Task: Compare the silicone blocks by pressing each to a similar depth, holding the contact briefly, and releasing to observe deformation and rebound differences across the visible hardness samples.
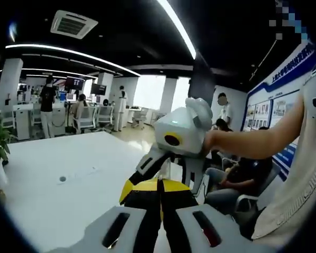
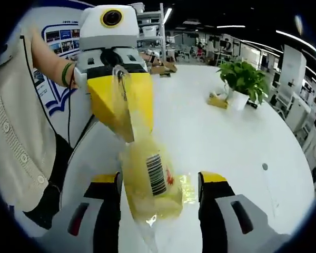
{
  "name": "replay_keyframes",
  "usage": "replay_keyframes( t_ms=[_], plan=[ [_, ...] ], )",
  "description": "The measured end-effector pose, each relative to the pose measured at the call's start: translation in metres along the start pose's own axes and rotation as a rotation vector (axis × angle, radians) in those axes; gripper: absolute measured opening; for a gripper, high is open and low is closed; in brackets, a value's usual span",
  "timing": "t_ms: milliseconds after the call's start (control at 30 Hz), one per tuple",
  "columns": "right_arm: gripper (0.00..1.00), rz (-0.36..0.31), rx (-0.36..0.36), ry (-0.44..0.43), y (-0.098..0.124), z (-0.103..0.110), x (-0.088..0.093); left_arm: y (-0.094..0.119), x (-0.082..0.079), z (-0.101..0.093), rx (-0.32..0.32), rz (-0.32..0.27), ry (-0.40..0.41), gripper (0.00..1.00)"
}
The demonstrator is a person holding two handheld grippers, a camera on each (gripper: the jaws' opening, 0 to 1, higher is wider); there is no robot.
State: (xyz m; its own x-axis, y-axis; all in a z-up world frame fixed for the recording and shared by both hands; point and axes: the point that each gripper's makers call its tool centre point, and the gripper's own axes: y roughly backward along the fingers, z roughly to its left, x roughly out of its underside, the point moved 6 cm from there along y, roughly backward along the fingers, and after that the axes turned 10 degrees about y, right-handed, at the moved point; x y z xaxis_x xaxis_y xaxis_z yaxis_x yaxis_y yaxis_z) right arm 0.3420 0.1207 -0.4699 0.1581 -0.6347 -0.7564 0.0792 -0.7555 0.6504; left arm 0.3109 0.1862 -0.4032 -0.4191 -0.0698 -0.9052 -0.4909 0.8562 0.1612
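A yellow silicone block (image 2: 150, 184) sealed in a clear plastic bag with a barcode label hangs just above the white table (image 2: 226, 142). My left gripper (image 2: 127, 129) comes in from the upper left, its yellow jaws shut on the top of the bag. My right gripper (image 2: 159, 179) is open, with the block between its jaws and a gap on the right side. In the left gripper view my left gripper (image 1: 159, 185) has its jaws together, and the right gripper (image 1: 168, 171) faces it, held by a person's hand.
A potted plant (image 2: 245, 79) and a small tan object (image 2: 217, 101) stand at the table's far right. Several items (image 2: 163, 66) lie at the far end. Seated people (image 1: 237, 174) are beside the table (image 1: 68, 174), with office desks and chairs (image 1: 87, 118) behind.
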Motion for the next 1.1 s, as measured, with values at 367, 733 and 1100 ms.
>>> replay_keyframes(
  t_ms=[367,733,1100],
  plan=[
    [0.28,-0.023,0.001,0.031,0.0,0.003,-0.002,0.0,-0.002,0.003,0.015,-0.011,0.006,0.0],
    [0.15,0.005,0.013,-0.021,0.004,0.009,-0.001,0.0,-0.001,-0.002,0.03,-0.003,-0.006,0.0],
    [0.11,0.052,0.011,0.026,0.005,0.016,0.002,0.002,0.003,-0.008,0.04,0.019,-0.028,0.0]
  ],
)
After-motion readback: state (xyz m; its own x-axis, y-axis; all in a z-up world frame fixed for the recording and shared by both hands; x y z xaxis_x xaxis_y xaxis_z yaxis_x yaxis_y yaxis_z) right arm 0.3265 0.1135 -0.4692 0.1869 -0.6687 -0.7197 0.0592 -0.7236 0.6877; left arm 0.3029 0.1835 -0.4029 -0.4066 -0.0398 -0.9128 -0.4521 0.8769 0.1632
